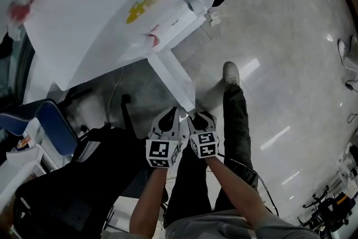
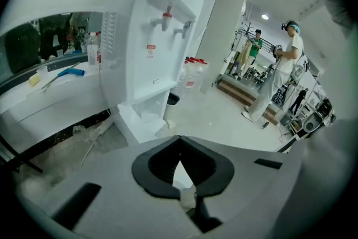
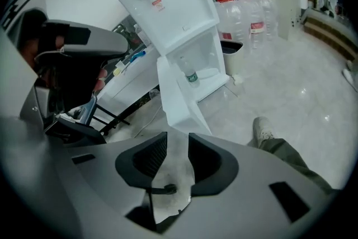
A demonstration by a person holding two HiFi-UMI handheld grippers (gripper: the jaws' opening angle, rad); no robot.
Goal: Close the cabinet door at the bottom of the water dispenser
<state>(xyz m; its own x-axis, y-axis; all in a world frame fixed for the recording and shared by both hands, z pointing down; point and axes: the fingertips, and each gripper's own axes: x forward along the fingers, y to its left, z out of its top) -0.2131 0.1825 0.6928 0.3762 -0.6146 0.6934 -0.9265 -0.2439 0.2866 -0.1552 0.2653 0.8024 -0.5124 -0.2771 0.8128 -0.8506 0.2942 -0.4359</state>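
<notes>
The white water dispenser (image 1: 112, 3) stands at the upper left of the head view, with red and white taps (image 2: 168, 20) on its front. Its bottom cabinet door (image 1: 173, 78) hangs open and juts out toward me. In the right gripper view the door (image 3: 176, 101) stands edge-on just beyond the jaws, and a small bottle (image 3: 191, 76) sits inside the open cabinet. My left gripper (image 1: 169, 115) and right gripper (image 1: 200, 117) hover side by side just short of the door's free end. The left gripper (image 2: 179, 140) is shut and empty. The right gripper (image 3: 178, 140) is open with nothing between its fingers.
A black office chair (image 1: 84, 176) and a blue chair (image 1: 53, 120) crowd the lower left. My leg and shoe (image 1: 231, 73) stand right of the door. Large water bottles (image 3: 246, 8) and a black bin (image 3: 230, 48) sit beside the dispenser. Two people (image 2: 288, 59) stand far off.
</notes>
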